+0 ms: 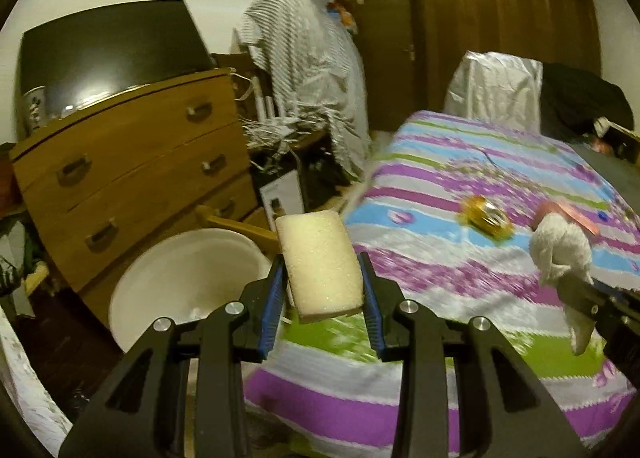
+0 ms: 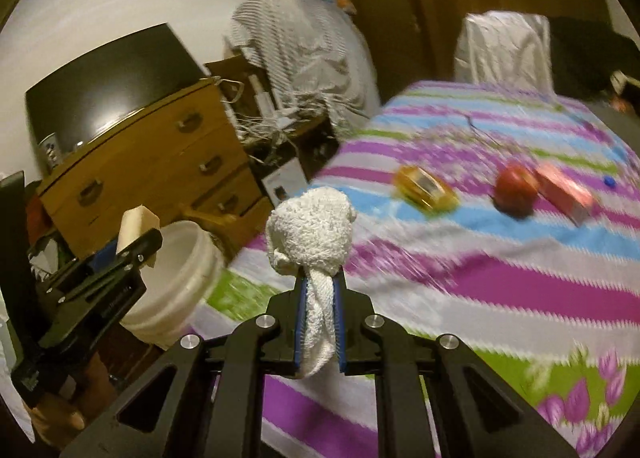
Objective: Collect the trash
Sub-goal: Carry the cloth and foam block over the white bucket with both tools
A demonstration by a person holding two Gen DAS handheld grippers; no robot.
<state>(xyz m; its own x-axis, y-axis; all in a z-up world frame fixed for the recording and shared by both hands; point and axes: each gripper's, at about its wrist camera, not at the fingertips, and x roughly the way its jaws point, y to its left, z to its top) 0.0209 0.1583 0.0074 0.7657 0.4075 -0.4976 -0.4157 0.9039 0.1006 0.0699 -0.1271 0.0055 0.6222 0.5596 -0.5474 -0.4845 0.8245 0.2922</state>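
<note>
The left claw has its blue pads pressed on the two sides of a cream foam sponge block, jaws partly apart because the block is wide; it sticks up past the fingertips. The right claw is fully pinched on the tail of a knotted white cloth wad, whose bulky head sits above the tips. Both pieces are carried off the bed, near its left edge, probably so they can be dropped into the white bucket standing on the floor just beside that edge, in front of the wooden dresser. Left on the striped bedspread, toward its far right corner, are a yellow wrapper packet, a red apple and a pink box touching it, likely awaiting sorting.
</note>
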